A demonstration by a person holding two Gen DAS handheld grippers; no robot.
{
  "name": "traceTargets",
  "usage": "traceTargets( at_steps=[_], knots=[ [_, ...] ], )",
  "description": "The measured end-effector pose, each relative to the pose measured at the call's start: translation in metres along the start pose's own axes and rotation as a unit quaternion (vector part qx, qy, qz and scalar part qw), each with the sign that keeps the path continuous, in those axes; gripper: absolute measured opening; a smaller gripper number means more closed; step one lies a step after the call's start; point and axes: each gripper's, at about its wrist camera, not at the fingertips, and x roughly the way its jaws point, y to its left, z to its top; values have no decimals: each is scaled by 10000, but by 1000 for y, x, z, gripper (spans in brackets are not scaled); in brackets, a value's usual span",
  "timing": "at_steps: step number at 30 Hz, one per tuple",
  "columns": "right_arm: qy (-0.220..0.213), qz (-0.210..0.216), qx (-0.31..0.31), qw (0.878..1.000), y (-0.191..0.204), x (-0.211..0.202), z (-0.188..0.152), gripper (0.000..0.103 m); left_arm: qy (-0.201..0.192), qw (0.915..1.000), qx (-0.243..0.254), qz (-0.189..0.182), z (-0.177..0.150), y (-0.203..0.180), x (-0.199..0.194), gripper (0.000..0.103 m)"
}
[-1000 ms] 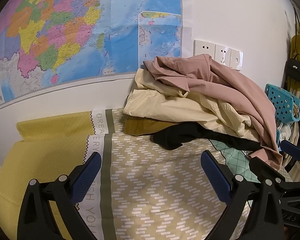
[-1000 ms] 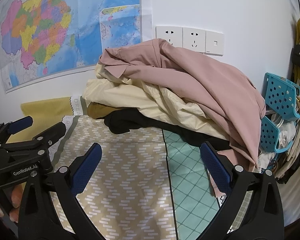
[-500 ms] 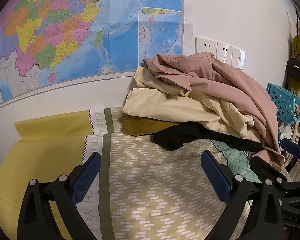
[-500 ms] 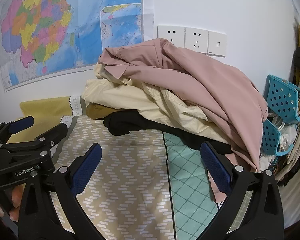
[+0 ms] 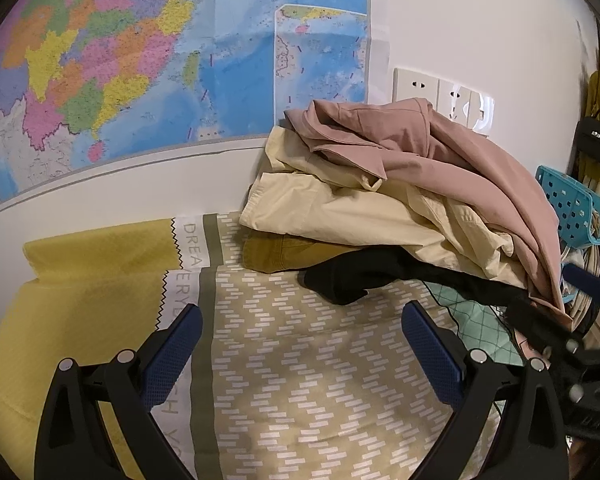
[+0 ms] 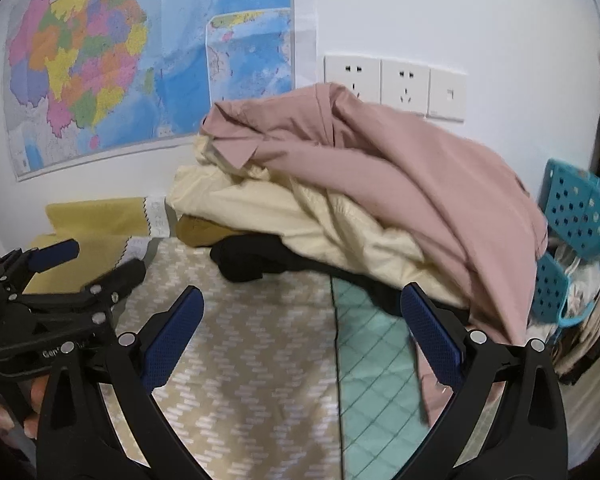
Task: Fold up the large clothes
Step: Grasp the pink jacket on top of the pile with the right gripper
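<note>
Clothes sit in a messy pile at the back of the bed, up against the wall under the map [image 5: 148, 60]. On the left my left claw [image 5: 300, 344] hangs over the patterned bed cover [image 5: 300, 380], its two blue pads wide apart with nothing between them. Next comes the bottom of the pile: a brown-yellow piece [image 5: 284, 256] and a black piece [image 5: 348, 280] that pokes out toward me. On top of those lies a cream piece [image 5: 340, 208], and on top of everything lies the pink garment [image 6: 400, 160], which slides down the right side and hangs near the blue basket [image 6: 576, 204]. My right claw [image 6: 300, 328] is over the spot where the patterned cover meets the green cover [image 6: 372, 360], and its pads are wide apart and empty too. I think all this cloth is soft and floppy and not heavy, but big, so it will sag and drag. I think the pink one is the one to take first, since nothing lies on it. I would pinch it at its flat folded edge near the top left, and at the hanging end on the right.
</note>
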Motion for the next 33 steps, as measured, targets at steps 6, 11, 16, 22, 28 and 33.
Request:
traceTargets(
  at_steps=[6,11,16,22,28,33],
  knots=[
    [-369,155,-438,9982,-7,3,32,97,-56,10000,-44,69,13,6,10,96],
    [-431,11,-1052,9935,-7,28,70,97,-32,9998,-81,156,26,13,28,96],
    [-239,-65,-2016,9791,9,85,121,97,48,9995,-242,209,36,24,46,96],
    [101,-87,-3046,9524,37,155,152,90,180,9983,-420,351,39,42,68,96],
    [407,45,-3468,9370,49,190,167,35,292,9975,-420,489,41,53,89,96],
    [184,87,-3075,9513,30,153,197,11,261,9985,-340,353,46,54,99,96]
  ],
)
